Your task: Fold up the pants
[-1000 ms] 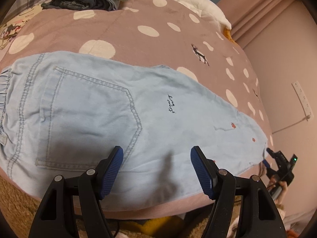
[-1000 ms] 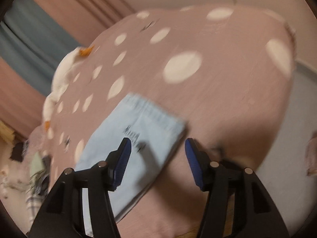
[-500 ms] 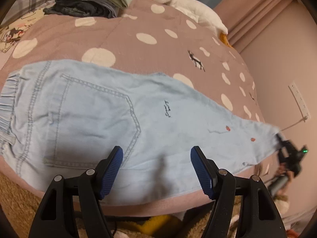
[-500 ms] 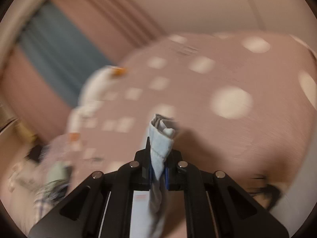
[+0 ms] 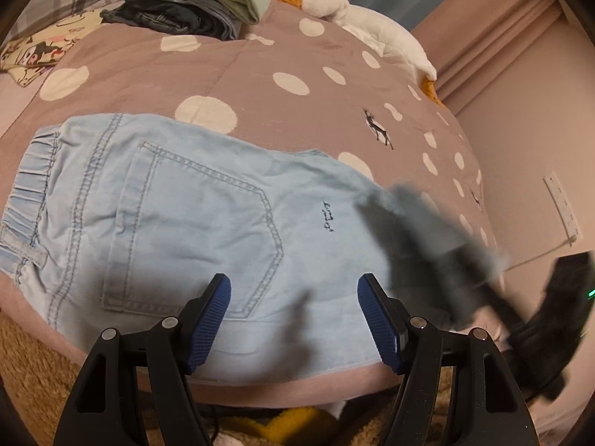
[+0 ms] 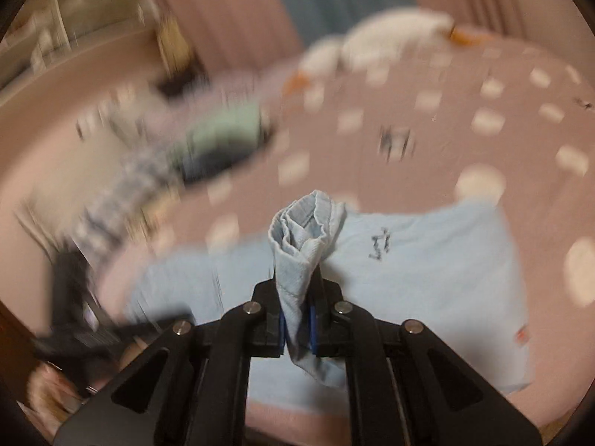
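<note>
- My right hand-held gripper (image 6: 297, 329) has gone from open over the leg hem a second ago to clamped on it; the jaws closed in the first half of that second and the bunched hem (image 6: 306, 230) now sticks up between the blue pads.
- The hem has left the far end of the bed (image 5: 297, 55). In the left wrist view it now shows as a blurred grey mass (image 5: 427, 245) over the lower leg, where a second ago the leg lay flat and full length.
- The right wrist view is blurred, so I judge the carry to be under way, toward the waistband (image 5: 26, 186).
- My left hand-held gripper (image 5: 293, 319) is open and empty, above the near edge of the pants (image 5: 193, 223), just below the back pocket (image 5: 193, 230). Its framing has hardly shifted over the second.
- The pants lie on the bed, waistband to the left in the left wrist view, seat and upper leg flat.
- Meaning for the task: the lengthwise fold has begun but is not laid. I judge the next need is to land the hem square on the waistband without dragging the lower layer.
</note>
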Available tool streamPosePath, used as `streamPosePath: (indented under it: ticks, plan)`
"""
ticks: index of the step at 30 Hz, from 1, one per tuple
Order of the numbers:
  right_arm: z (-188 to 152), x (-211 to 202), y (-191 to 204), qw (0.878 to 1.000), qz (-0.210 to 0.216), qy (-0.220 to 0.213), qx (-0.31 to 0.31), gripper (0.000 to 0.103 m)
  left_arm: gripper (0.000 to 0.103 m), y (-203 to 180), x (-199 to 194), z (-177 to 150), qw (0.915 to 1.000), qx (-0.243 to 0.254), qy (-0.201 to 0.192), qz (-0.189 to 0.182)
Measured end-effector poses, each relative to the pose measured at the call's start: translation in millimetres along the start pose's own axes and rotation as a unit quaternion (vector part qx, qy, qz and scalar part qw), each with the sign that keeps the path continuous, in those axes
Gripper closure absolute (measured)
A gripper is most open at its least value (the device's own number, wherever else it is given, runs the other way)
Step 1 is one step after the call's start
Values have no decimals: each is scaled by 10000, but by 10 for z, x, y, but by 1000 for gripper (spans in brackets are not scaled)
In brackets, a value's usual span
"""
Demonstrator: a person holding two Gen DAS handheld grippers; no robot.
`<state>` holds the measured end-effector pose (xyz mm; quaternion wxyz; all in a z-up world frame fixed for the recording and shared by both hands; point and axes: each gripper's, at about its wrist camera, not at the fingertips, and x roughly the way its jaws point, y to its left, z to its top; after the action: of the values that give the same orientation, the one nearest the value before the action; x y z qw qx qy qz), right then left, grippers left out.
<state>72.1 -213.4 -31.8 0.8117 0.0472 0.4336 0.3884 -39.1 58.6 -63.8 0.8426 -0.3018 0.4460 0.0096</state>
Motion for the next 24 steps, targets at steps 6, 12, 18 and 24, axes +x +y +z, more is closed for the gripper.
streamPosePath:
  ticks: [6, 12, 18, 24]
  plan:
    - [-241, 315, 10, 9968, -167, 752, -230, 76, 33, -9, 114, 16, 9998, 6, 173, -57]
    - [-58, -270, -146, 9996, -121, -248, -82, 36, 33, -215, 235, 123, 9987, 252, 227, -388]
    - [101, -702, -511, 9810, -1639, -1031, 113, 20, 33, -463, 650, 181, 9917, 342, 748, -990]
    - [181, -825, -703, 9699, -2129, -1164, 208, 21, 75, -590, 1055, 121, 9831, 142, 1282, -1300]
